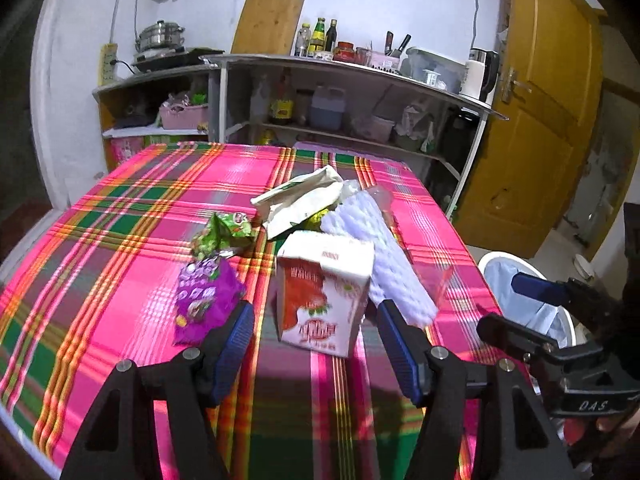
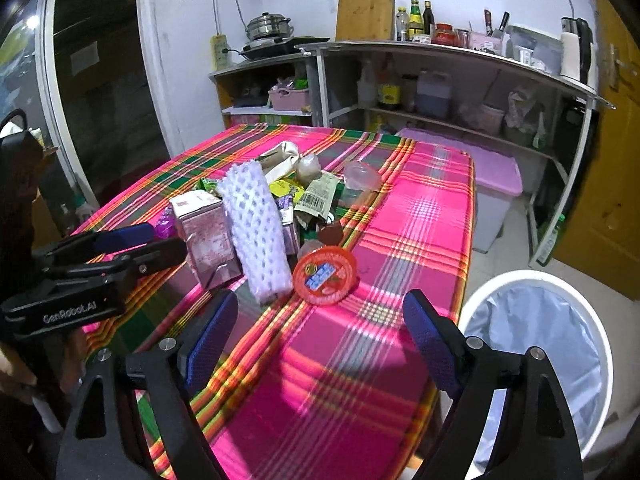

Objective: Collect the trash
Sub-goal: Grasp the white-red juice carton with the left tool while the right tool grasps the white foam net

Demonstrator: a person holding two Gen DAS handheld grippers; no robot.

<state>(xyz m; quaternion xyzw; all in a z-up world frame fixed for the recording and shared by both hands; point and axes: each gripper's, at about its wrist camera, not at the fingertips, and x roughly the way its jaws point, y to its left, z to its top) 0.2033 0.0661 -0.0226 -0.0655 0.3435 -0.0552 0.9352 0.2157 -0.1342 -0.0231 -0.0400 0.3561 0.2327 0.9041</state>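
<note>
**Litter heaped mid-table, both grippers empty**

While both grippers hang above the near edge, the plaid tablecloth in pink, green and orange covers the whole table and carries all the trash in one heap near its middle. Off the table's right corner, on the floor, stands a white bin with a pale liner, nothing of the heap inside it as far as can be seen.

Largest in the heap is a white foam net sleeve, lying along the cloth with its near end just beside a round orange-lidded cup. Touching the sleeve's left side stands a red and white drink carton, upright, top flap torn open. Behind these lies a crumpled cream paper bag. Left of the carton are a purple snack wrapper and, beyond it, a green wrapper (both flattened and crinkled). A clear plastic cup lies at the heap's far right.

Left gripper: jaws wide apart, the carton in line beyond them, pads touching nothing. Right gripper: jaws equally wide, holding nothing, bare cloth between them.
</note>
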